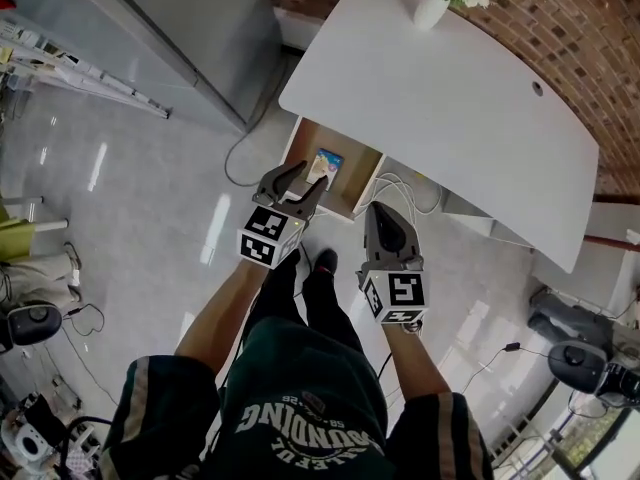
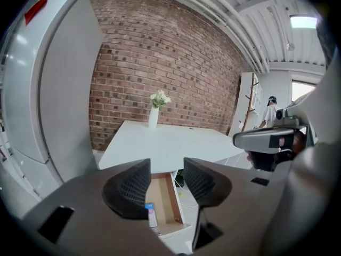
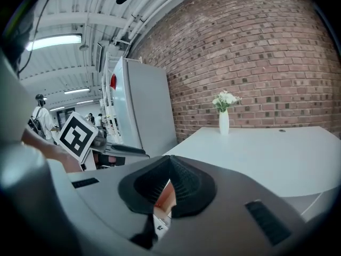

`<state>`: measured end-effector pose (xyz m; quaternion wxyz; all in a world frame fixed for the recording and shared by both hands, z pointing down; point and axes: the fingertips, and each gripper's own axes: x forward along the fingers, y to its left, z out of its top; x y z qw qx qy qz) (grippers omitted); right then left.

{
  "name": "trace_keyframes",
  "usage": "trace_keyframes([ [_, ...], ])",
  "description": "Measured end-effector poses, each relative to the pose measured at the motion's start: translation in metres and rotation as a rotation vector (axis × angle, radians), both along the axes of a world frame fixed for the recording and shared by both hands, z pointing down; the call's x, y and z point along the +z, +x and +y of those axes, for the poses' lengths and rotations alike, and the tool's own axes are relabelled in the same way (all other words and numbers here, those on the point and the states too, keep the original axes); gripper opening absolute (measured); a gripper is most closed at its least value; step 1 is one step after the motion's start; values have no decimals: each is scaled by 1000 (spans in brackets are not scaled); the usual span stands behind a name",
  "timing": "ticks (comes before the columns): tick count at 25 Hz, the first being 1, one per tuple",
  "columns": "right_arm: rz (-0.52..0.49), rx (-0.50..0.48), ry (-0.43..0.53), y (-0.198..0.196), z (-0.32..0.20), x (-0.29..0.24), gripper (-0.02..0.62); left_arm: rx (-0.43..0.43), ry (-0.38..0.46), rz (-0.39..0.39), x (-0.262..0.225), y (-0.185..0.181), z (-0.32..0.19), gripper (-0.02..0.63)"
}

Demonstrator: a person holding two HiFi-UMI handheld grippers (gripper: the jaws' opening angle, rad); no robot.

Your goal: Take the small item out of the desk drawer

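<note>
1. Nearest to the head camera is the person's dark shirt (image 1: pixel 300 408). Both claws are held out in front of it, toward the white bench (image 1: pixel 450 98).
2. Under the near edge of the bench, the drawer (image 1: pixel 355 183) stands pulled out, so its wooden inside is open from above.
3. Inside the drawer lies the small item (image 1: pixel 328 163), a flat colourful packet. It rests on the drawer floor and no claw touches it, so it is not yet taken out.
4. Above the drawer hovers the left claw (image 1: pixel 303 180). Its jaws stand apart with nothing between the pads. The left gripper view looks through this gap down onto the drawer and the small item, so the claw seems lined up for the reach.
5. Beside the drawer, on its right and nearer to the person, is the right claw (image 1: pixel 378 213). Its jaws are together and empty. It probably waits there to leave room for the other claw.
6. For the next move, the left claw likely must go down between the drawer walls and close on the packet. Because the packet lies flat, the pads may slip over it.
7. At the far edge of the bench stands a vase (image 1: pixel 432 8) with flowers, well apart from the work.
</note>
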<state>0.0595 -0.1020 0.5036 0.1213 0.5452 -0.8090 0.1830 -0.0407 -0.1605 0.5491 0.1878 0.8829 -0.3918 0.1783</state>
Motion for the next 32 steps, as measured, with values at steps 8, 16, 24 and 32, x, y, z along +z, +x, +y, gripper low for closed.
trace_keyframes([
  [8,10,12,-59,-3,-1,29,24,20,-79,3,44,7,-3,306],
  [16,12,24,-116,-7,2,58,25,26,-141,-45,92,10,-5,347],
  [24,22,40,-173,-7,-2,89,25,-20,-200,-68,131,6,-14,356],
  [32,5,39,-210,-19,-1,110,25,-28,-246,-91,170,11,-14,358],
])
